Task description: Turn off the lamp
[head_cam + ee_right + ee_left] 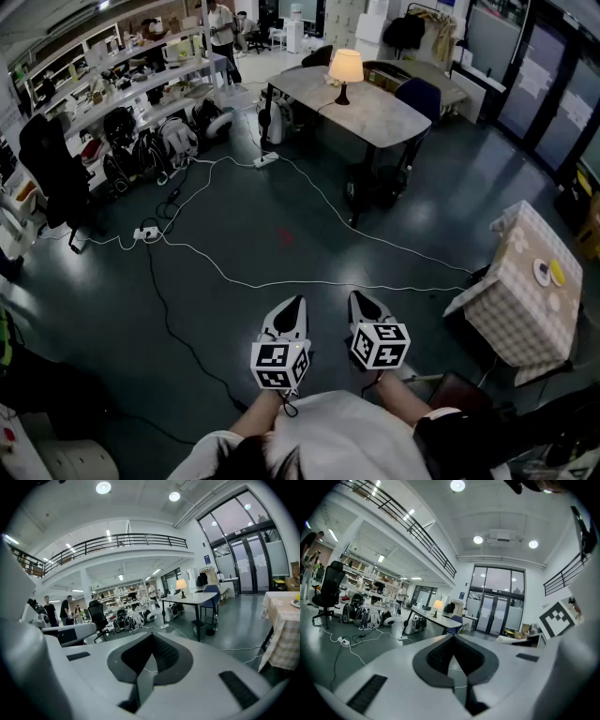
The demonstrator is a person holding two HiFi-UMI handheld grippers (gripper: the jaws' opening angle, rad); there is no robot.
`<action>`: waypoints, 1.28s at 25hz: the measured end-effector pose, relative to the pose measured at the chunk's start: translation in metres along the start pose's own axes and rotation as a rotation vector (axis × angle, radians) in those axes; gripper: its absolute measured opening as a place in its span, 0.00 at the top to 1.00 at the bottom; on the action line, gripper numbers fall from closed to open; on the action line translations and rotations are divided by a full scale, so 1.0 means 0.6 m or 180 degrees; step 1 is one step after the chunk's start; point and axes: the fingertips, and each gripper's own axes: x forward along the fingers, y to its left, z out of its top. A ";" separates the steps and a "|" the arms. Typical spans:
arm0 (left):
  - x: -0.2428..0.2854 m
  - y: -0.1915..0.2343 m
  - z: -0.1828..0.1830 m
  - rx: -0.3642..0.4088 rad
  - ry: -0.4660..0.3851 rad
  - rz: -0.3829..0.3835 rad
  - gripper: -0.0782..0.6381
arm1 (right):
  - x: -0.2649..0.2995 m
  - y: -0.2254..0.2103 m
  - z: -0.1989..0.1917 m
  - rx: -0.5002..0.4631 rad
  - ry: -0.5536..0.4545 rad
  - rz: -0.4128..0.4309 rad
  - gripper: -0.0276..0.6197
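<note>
**A:** How were the tools held?

**B:** Low in front of the person, side by side. The left gripper had its jaws pressed together on nothing, and the right gripper was the same. In each gripper view the pads met, with only floor beyond.

**A:** And the room to move?

**B:** Plenty. Just ahead lay open dark floor, crossed by a white cable running left to right. A table under a checked cloth stood at the right, one corner near that cable's end. On the left a power strip sat among more cords. A black office chair and shelving lined that side.

**A:** The lamp?

**B:** Far off. The lamp stood on the far part of a grey table across the floor, well apart from both grippers. It was lit and upright, its long axis vertical, shade on top and base on the tabletop. A blue chair stood just behind the table, to the lamp's right.
</note>
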 end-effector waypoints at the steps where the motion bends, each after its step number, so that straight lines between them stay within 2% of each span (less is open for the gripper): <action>1: 0.003 -0.001 0.003 0.0007 -0.0011 -0.0009 0.88 | 0.001 -0.001 0.002 0.0016 0.0000 -0.0005 0.96; 8: 0.015 0.018 0.015 0.0045 -0.0041 -0.0040 0.88 | 0.022 0.007 0.004 0.0062 -0.0007 -0.0036 0.96; 21: 0.027 0.138 0.029 0.0167 0.0044 -0.0001 0.88 | 0.113 0.053 -0.008 0.0353 -0.0013 -0.0053 0.96; 26: 0.035 0.182 0.015 0.0106 0.0176 0.0046 0.88 | 0.132 0.052 -0.021 0.0434 0.0105 -0.0127 0.96; 32: 0.075 0.219 0.010 -0.0013 0.0170 0.0110 0.88 | 0.178 0.021 -0.013 0.0485 0.0204 -0.0208 0.96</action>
